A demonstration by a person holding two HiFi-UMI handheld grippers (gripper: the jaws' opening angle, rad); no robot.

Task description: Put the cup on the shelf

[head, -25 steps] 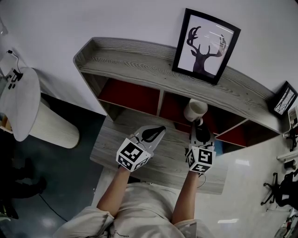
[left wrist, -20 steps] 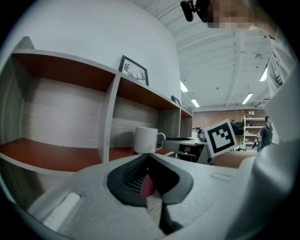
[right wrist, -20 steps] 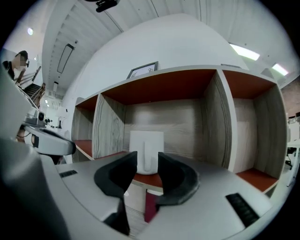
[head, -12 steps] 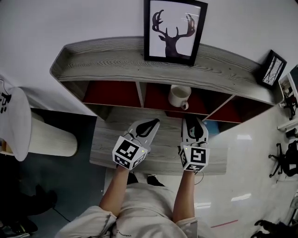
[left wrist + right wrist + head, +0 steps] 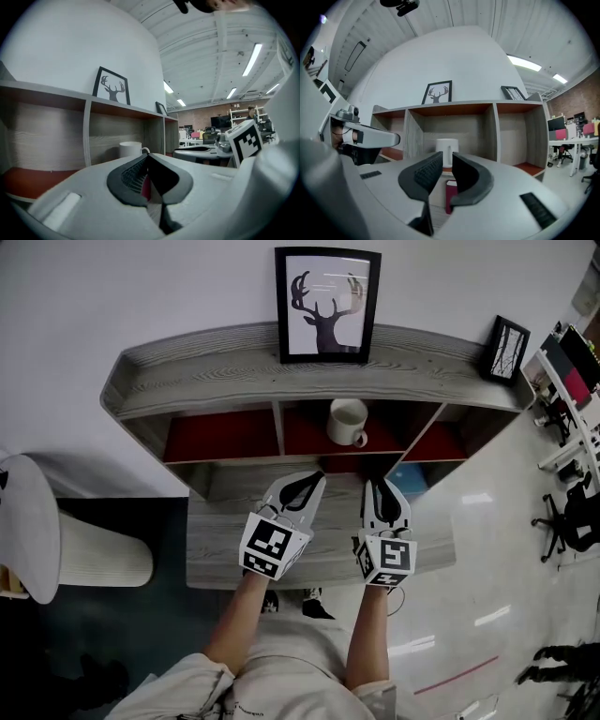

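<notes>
My right hand-held gripper (image 5: 446, 158) hangs above the table (image 5: 216, 545), its ribbed black pads a narrow gap apart and closing with nothing between them. My left hand-held gripper (image 5: 147, 155) sits beside it, curved grey jaws pinched together at the tips, empty. Past both, the one white cup (image 5: 347, 418), a smooth cylinder, stands upright on the red floor of the middle compartment (image 5: 305, 432), mouth up and handle turned out toward me. The shelf (image 5: 206, 381) is grey wood-grain with three compartments. On top of it stand two black frames: a deer picture (image 5: 328, 306) and a smaller frame (image 5: 506, 348).
</notes>
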